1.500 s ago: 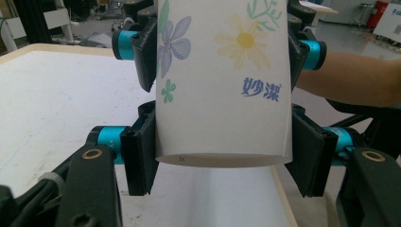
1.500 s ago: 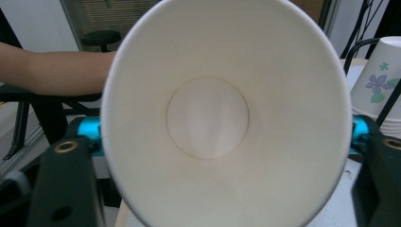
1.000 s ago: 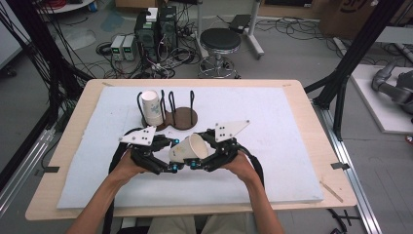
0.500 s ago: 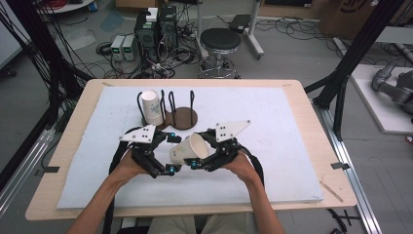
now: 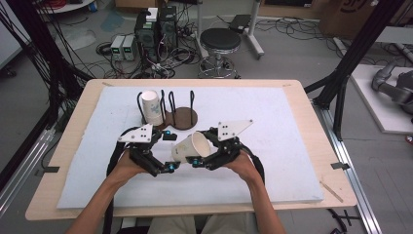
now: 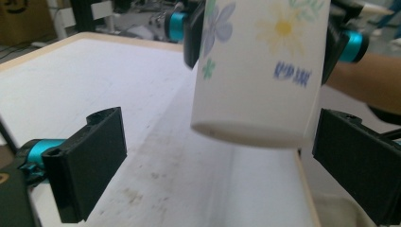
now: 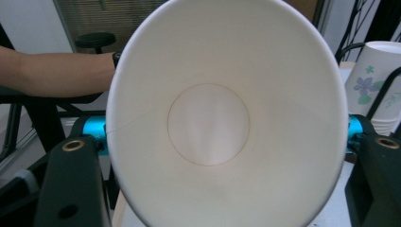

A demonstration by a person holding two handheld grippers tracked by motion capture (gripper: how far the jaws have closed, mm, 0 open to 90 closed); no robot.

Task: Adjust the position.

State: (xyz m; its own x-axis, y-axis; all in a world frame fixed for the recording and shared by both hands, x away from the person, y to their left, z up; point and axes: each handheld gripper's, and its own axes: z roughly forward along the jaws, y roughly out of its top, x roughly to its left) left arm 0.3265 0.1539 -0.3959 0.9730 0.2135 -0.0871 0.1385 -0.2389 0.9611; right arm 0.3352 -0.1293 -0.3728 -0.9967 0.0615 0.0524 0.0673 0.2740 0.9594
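Observation:
A white paper cup (image 5: 184, 150) with a flower print lies on its side in the air between my two grippers. My right gripper (image 5: 202, 146) is shut on it near the rim, and the right gripper view looks into the cup's bare inside (image 7: 208, 123). My left gripper (image 5: 171, 151) is open, its jaws having just opened. The cup's base (image 6: 250, 132) hangs between the wide-apart left fingers (image 6: 90, 165) without touching them. Behind it, the right gripper's fingers (image 6: 191, 33) press the cup's sides.
A stack of printed paper cups (image 5: 152, 107) stands in a wire cup holder with a round wooden base (image 5: 185, 118) at the back left of the white mat (image 5: 272, 161). The stack (image 7: 378, 85) also appears beyond the held cup.
The left gripper's jaws have spread apart and let go of the cup's base. The right gripper keeps its hold on the cup. Neither hand has shifted.

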